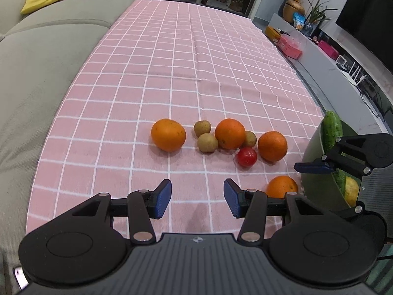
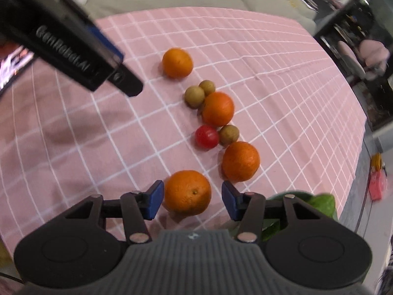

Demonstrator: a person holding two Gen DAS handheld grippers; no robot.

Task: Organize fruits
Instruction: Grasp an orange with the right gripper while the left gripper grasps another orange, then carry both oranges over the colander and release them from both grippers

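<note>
— Nearest the right wrist camera, what was seen?
— Blue fingers [image 2: 157, 202] of the right gripper [image 2: 192, 202] were seen set round the nearest orange [image 2: 187, 192]; the left pad was right against the peel, a small gap was left at the right pad, so a firm grip could not be confirmed

— And the left gripper [image 1: 197, 201]?
— Its fingers were held fairly wide with nothing between them, above bare pink checked cloth [image 1: 172, 56] on the worktop

— Where was the rest of the fruit laid?
— Three more oranges were strung across the cloth: a far one [image 2: 177, 62], a middle one [image 2: 217, 108], a nearer one [image 2: 240, 161]. Three small brown fruits [image 2: 194, 96] were nestled against the middle orange, and a red tomato [image 2: 206, 137] was placed between the middle and nearer oranges

— Anything beside them?
— A green bowl [image 1: 316, 172] was seen at the worktop's right edge, with a cucumber [image 1: 332, 130] and a yellow fruit [image 1: 351, 190] in it
</note>
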